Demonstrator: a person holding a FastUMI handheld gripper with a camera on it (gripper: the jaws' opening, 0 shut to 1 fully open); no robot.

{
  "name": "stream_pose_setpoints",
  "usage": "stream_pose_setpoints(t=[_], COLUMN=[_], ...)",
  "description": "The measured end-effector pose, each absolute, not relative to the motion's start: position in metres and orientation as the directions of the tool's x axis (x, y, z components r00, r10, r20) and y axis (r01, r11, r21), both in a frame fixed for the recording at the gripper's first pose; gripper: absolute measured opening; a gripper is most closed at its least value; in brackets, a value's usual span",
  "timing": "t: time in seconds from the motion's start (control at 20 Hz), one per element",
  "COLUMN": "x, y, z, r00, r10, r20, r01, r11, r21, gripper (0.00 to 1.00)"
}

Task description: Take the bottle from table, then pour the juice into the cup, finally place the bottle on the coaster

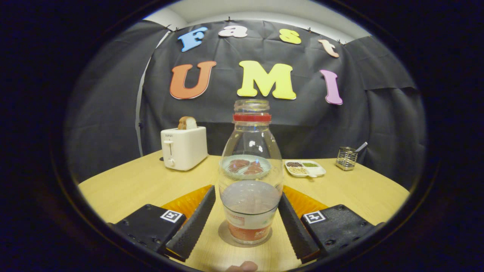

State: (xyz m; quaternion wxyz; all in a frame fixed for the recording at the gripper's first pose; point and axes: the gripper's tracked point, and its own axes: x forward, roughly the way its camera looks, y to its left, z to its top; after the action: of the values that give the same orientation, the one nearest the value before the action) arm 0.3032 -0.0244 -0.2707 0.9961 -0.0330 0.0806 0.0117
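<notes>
A: The bottle (251,172) is seen standing upright on the table (124,189), cap off, between the two fingers of the gripper (245,223). How is it held?

B: The right finger is laid against the bottle's side; the left one appears to stand slightly off it, so the fingers are taken to be apart, though the curved glass makes that hard to judge. No lift is shown: the base rests on a round grey disc (227,236), possibly the coaster.

A: How much of the task can be counted as done?

B: That cannot be settled. Only a little liquid is seen low in the bottle, which would suit juice already poured and the bottle set down. Equally, the grasp may not yet have been made.

A: And the cup?

B: None can be made out. Beyond the bottle a plate (245,166) with reddish pieces is seen through the glass, with a toaster (184,148), a divided dish (305,168) and a wire holder (346,158) farther off.
</notes>
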Motion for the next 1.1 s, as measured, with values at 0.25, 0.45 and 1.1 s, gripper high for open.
stream_pose_setpoints(t=[0.25,0.45,1.1], x=[0.284,0.269,0.160], y=[-0.024,-0.021,-0.058], z=[-0.242,-0.216,-0.124], r00=[0.992,0.993,0.995], r10=[0.020,0.025,-0.026], r20=[-0.126,-0.119,-0.096], r01=[-0.028,-0.035,0.021], r11=[0.998,0.996,0.998], r21=[-0.062,-0.082,-0.059], gripper=[1.00,1.00,1.00])
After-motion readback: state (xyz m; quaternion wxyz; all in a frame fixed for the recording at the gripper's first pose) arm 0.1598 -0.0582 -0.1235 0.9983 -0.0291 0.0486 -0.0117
